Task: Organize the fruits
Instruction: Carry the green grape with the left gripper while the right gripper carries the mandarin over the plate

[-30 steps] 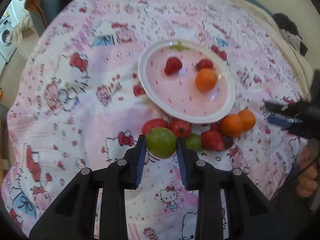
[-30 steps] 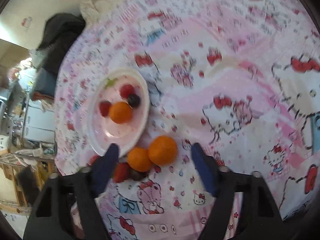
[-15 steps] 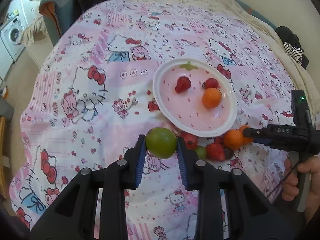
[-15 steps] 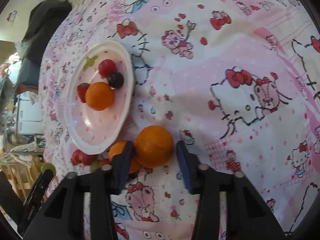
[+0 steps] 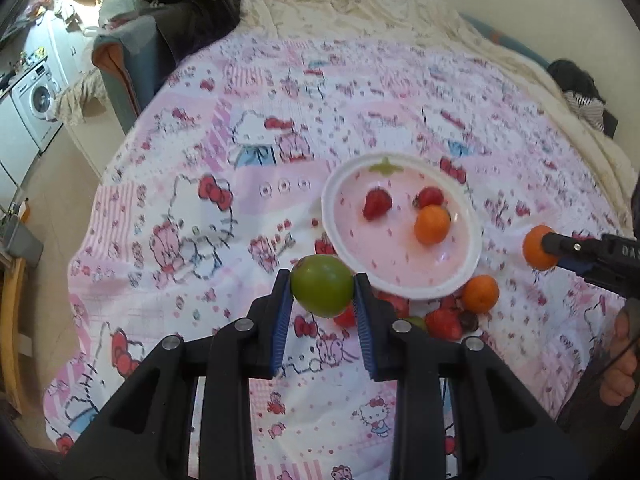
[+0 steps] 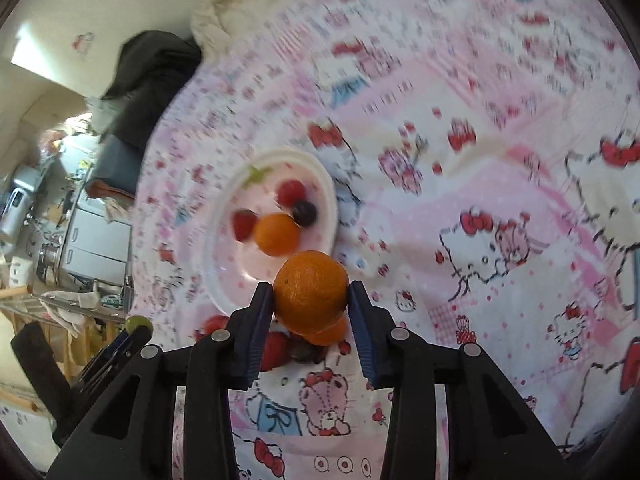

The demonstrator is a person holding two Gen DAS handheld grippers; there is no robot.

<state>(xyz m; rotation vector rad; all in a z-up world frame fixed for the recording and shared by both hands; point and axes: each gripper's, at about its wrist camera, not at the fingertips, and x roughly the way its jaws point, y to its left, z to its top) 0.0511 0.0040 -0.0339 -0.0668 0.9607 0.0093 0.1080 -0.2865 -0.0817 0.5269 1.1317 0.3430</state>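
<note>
We see a green fruit (image 5: 322,291), orange tangerines (image 6: 310,291), red strawberries (image 5: 377,203), a pink-speckled white plate (image 5: 404,291), a pink cartoon-cat bedsheet (image 5: 192,216)

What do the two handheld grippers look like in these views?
Both the left gripper and the right gripper are matte black angular frames with triangular cut-outs and round silver bolt heads. Their fingers carry ribbed blue pads. The right gripper's side bears white lettering, partly cut off, and a thin dark cable hangs by the hand.

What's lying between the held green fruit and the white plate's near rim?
Nothing: in the left wrist view the round green fruit overlaps the white plastic plate rim, no fruit between.
</note>
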